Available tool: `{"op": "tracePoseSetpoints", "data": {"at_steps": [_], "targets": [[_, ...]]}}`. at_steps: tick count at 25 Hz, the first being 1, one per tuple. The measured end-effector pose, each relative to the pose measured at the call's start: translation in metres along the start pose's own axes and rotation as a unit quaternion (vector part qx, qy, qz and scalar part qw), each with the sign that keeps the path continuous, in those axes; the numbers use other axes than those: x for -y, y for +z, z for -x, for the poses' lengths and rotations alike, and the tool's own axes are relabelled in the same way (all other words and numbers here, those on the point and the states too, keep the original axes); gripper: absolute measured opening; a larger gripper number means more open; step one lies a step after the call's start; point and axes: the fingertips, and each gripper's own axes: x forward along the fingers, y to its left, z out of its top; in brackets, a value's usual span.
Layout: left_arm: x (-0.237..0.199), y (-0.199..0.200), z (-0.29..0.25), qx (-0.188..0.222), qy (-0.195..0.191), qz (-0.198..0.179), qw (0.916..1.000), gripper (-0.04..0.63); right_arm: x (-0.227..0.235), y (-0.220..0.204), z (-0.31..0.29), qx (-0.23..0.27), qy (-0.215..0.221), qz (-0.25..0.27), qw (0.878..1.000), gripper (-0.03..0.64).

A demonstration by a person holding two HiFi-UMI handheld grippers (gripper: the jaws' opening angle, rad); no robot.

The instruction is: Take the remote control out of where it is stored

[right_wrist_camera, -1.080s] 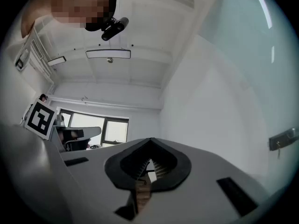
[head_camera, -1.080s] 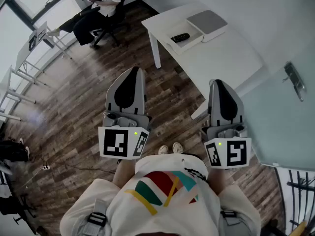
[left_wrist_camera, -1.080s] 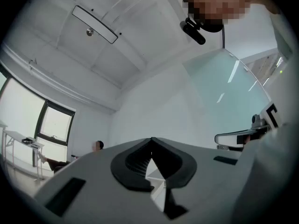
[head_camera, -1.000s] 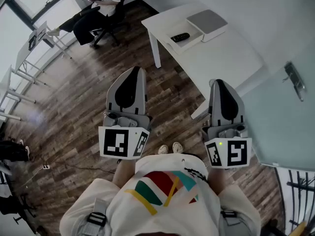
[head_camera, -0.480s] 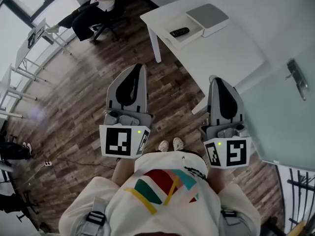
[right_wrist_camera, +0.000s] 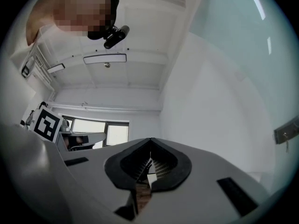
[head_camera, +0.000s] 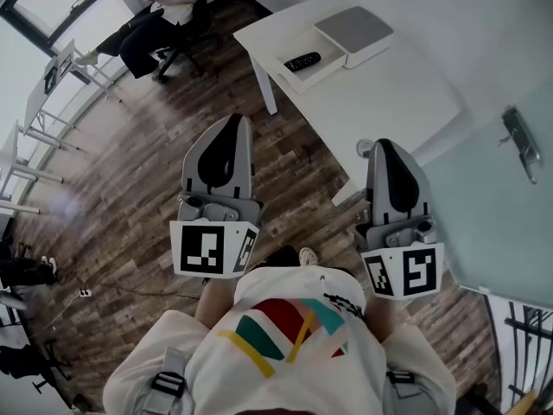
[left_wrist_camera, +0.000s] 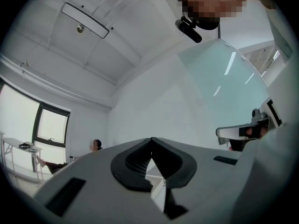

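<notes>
Wood floor [head_camera: 147,171] lies open up to the white table [head_camera: 389,102], where the remote control [head_camera: 302,60] sits uncovered; a glass door [head_camera: 492,214] walls the right.

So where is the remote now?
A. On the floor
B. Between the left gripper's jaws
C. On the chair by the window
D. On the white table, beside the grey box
D: in the head view the remote lies on the table, right beside the grey box.
</notes>
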Motion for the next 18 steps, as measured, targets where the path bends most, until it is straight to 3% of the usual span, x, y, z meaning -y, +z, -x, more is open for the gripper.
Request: {"op": "tracePoseSetpoints", "data": {"at_steps": [5, 13, 18], "targets": [[0.004, 0.002, -0.015, 0.004, 0.003, 0.0, 1.0, 0.008, 0.015, 0.008, -0.01, 0.026, 0.02, -0.033, 0.999, 0.0], [-0.026, -0.025, -0.047, -0.002, 0.005, 0.016, 0.9999, 0.008, 0.023, -0.028, -0.053, -0.007, 0.008, -0.03, 0.999, 0.0], [-0.066, -0.041, -0.078, -0.008, -0.003, 0.02, 0.9998, 0.008, 0.02, -0.048, -0.107, -0.018, 0.006, -0.052, 0.998, 0.02]]}}
